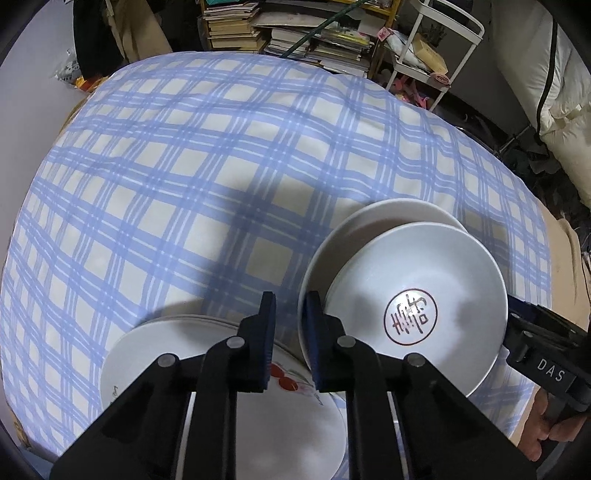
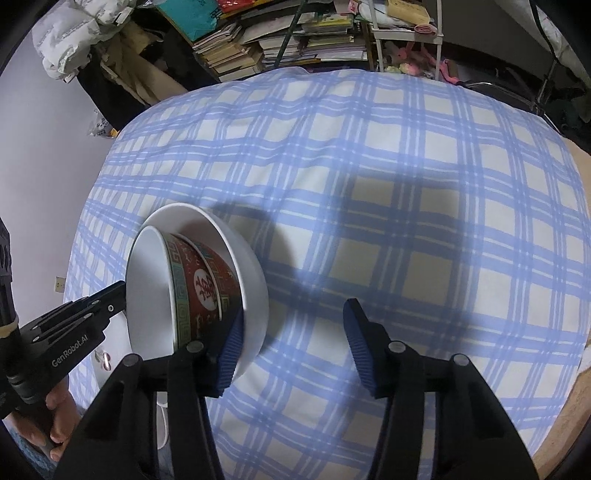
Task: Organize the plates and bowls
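In the left wrist view a white bowl with a red seal mark [image 1: 410,314] is nested in a larger white bowl [image 1: 388,218], both tilted on edge. My left gripper [image 1: 290,321] has its jaws narrowly apart beside their left rim, over a stack of white plates with red flowers [image 1: 229,413]. In the right wrist view the same bowls show the red patterned outside [image 2: 207,288] of the inner one within the white bowl [image 2: 251,291]. My right gripper [image 2: 291,339] is open, its left finger [image 2: 229,350] touching the bowls' rim.
A blue and cream checked cloth [image 1: 221,166] covers the table. Stacks of books [image 1: 295,33] and a white wire cart [image 1: 436,48] stand behind it. The right gripper's body [image 1: 546,354] sits at the bowls' right side.
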`<state>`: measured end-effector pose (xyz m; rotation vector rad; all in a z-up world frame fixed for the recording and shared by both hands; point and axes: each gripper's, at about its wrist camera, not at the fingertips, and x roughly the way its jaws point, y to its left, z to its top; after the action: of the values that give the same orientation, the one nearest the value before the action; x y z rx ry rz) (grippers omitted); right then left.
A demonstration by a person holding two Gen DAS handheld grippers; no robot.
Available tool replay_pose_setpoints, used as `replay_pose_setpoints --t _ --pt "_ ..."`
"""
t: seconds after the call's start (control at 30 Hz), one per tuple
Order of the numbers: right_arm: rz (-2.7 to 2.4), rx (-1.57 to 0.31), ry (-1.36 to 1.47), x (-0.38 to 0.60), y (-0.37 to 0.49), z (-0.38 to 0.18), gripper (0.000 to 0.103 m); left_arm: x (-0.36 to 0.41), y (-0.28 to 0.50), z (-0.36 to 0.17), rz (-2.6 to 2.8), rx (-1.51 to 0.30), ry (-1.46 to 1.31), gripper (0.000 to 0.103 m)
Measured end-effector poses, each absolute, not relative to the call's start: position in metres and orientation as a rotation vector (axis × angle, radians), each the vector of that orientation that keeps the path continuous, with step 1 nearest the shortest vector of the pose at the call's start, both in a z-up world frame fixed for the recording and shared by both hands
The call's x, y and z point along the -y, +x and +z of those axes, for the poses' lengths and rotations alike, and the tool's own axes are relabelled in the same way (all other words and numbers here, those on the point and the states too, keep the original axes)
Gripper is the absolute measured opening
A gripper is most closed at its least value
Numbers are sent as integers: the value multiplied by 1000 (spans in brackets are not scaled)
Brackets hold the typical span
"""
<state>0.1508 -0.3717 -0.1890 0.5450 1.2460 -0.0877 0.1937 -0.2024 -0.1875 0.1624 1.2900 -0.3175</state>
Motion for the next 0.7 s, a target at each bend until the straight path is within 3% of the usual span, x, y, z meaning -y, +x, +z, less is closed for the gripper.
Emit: replay_pose_setpoints --t 0.1,0.3,0.7 --pt "-83 -1245 549 370 150 -189 50 202 194 -189 -333 -1298 139 6" --pt "-52 -1227 518 354 155 -182 12 205 195 -190 -339 -1309 133 3" --pt "-89 -1255 567 353 160 -181 11 202 201 -195 -351 -1350 87 3"
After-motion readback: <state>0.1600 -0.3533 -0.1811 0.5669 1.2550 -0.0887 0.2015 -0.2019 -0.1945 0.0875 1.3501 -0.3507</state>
